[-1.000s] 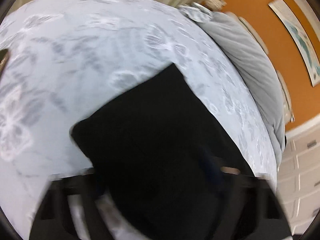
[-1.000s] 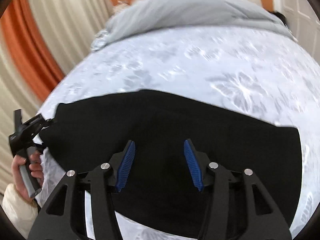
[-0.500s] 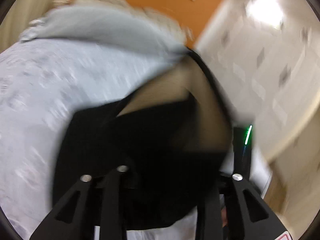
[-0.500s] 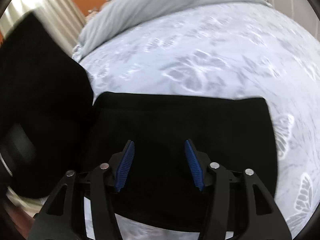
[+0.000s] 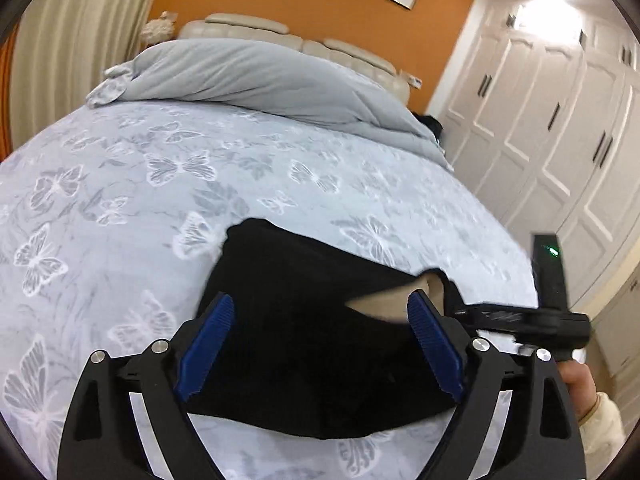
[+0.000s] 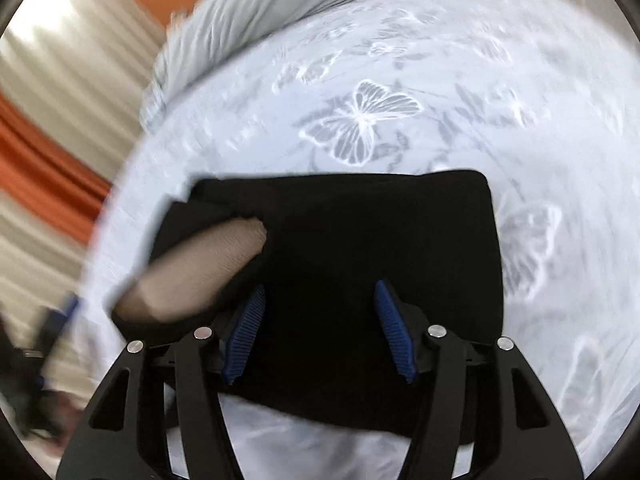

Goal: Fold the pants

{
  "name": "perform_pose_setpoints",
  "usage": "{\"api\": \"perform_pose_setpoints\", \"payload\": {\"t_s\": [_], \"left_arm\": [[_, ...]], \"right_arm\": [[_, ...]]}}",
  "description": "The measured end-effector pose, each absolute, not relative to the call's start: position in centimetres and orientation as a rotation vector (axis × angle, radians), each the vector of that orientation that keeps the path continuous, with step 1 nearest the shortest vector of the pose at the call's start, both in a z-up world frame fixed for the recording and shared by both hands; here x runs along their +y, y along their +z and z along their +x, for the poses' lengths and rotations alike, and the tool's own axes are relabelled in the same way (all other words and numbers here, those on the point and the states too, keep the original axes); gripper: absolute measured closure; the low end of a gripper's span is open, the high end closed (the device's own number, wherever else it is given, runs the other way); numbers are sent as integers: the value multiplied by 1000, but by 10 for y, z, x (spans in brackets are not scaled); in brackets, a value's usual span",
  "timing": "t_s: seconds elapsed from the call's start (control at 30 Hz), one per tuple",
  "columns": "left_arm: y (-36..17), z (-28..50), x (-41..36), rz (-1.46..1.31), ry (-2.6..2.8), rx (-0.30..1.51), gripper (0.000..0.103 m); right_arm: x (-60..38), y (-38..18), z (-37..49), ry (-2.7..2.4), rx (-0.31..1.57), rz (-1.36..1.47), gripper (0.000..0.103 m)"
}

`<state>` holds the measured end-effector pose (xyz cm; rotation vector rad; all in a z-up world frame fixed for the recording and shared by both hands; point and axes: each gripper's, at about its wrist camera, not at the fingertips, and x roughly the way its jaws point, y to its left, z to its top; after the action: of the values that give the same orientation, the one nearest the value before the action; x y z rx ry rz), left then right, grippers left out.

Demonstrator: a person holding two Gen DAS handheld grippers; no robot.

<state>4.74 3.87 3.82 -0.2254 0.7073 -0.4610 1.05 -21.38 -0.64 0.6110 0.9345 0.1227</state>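
1. Both blue pads (image 5: 206, 346) of the left gripper (image 5: 320, 346) are seen spread wide above the black pants (image 5: 312, 312); its jaws have just been opening, and the cloth lies below them without being pinched
2. On the right gripper (image 6: 318, 330) the fingers (image 6: 246, 332) are held moderately apart over the same pants (image 6: 360, 264); the jaws have been opening a little, and no pressing of the pads on the cloth can be seen
3. The pants are laid as a folded dark rectangle on the bedspread (image 5: 120, 184), close to the near edge of the bed and well apart from the grey duvet (image 5: 248, 76) bunched at the head end
4. A beige inner lining (image 6: 200, 268) is exposed at the left corner of the folded pants in the right wrist view, where one layer is turned back
5. The right gripper is seen at the right edge of the left wrist view, held by a hand (image 5: 578, 380) in a cream sleeve (image 5: 604, 420)
6. White wardrobe doors (image 5: 560, 120) and an orange wall (image 5: 300, 4) are seen behind the bed
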Motion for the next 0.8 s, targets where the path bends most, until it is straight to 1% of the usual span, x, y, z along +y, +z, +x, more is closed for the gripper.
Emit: {"api": "perform_pose_setpoints", "payload": {"t_s": [0.03,0.07,0.1,0.17,0.23,0.27,0.3,0.33,0.4,0.47,0.5,0.57,0.63,0.73,0.8], "left_arm": [[37,48,43,-227,-443,718,17],[35,53,47,-215,-404,737,17],[29,56,52,-207,-376,749,17],[24,58,55,-213,-336,779,17],[15,67,61,-244,-336,819,17],[12,68,60,-250,-338,830,17],[11,67,61,-245,-334,829,17],[9,67,59,-231,-329,826,17],[6,65,50,-184,-322,818,17],[4,65,43,-151,-321,819,17],[3,63,38,-133,-323,816,17],[-1,60,26,-86,-322,814,17],[-5,58,17,-42,-320,812,17],[-12,57,2,35,-294,802,17],[-16,57,-6,72,-281,803,17]], "right_arm": [[-219,-9,10,187,923,700,38],[-219,-13,12,223,932,741,20],[-214,-23,17,246,973,765,14],[-201,-38,28,245,1042,750,14],[-182,-40,35,194,1043,639,14],[-171,-37,38,185,1024,575,16],[-160,-33,40,181,1008,513,56],[-154,-31,43,195,1009,478,83],[-143,-8,41,198,954,421,85],[-137,38,29,201,823,297,86],[-139,52,25,184,788,266,85],[-158,68,21,105,745,229,85],[-188,49,31,11,801,242,84],[-215,-3,52,-38,931,316,83],[-217,-19,58,-45,966,321,77]]}}
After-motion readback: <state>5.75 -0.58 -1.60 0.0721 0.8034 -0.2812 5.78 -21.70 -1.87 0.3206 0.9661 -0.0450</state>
